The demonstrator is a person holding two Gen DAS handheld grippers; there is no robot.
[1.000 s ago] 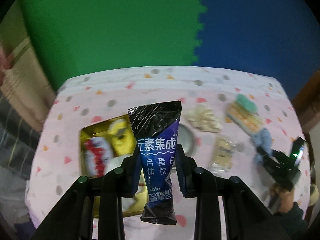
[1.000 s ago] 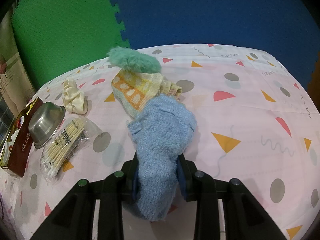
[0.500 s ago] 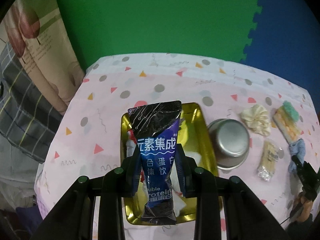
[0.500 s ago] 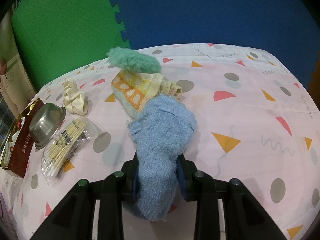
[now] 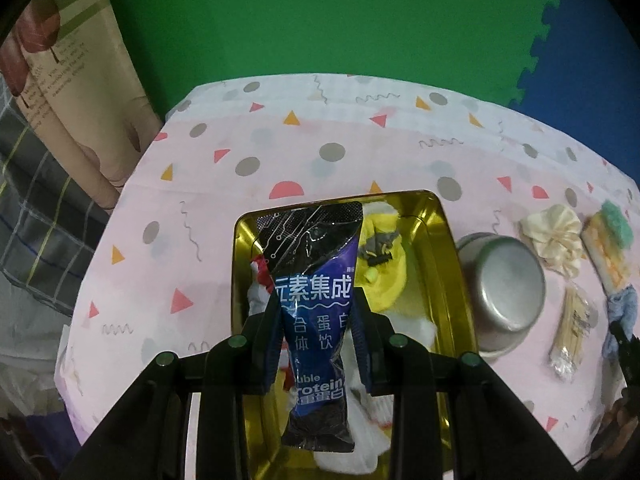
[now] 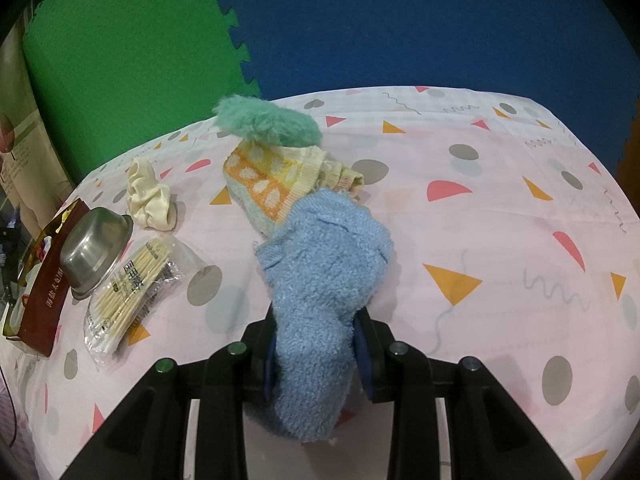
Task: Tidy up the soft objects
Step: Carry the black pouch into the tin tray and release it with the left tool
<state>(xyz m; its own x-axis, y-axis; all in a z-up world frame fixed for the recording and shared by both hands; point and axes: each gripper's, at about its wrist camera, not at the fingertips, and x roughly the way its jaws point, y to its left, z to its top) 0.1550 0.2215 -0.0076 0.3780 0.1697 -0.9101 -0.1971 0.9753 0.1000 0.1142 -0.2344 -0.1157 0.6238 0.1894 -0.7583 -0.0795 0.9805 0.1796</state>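
Note:
My left gripper [image 5: 316,340] is shut on a dark blue drink pouch [image 5: 316,280] and holds it above a gold tin box [image 5: 448,264]. The box holds a yellow soft item [image 5: 384,264] and white and red soft items [image 5: 258,284]. My right gripper [image 6: 316,356] is shut on a light blue fluffy sock [image 6: 320,280], whose far end rests on the table. Behind it lie an orange-and-yellow patterned sock [image 6: 276,180], a green fuzzy item [image 6: 264,122] and a cream scrunchie [image 6: 150,196].
A steel bowl [image 6: 94,248] sits upside down beside the gold box, whose dark red side [image 6: 44,304] shows in the right wrist view. A clear pack of cotton swabs [image 6: 132,284] lies by the bowl. The pink patterned tablecloth [image 6: 500,240] covers the table. Green and blue foam mats stand behind.
My left gripper has carried the pouch leftward until it hangs over the gold box, and has come closer to it. My right gripper and the blue sock have stayed in place.

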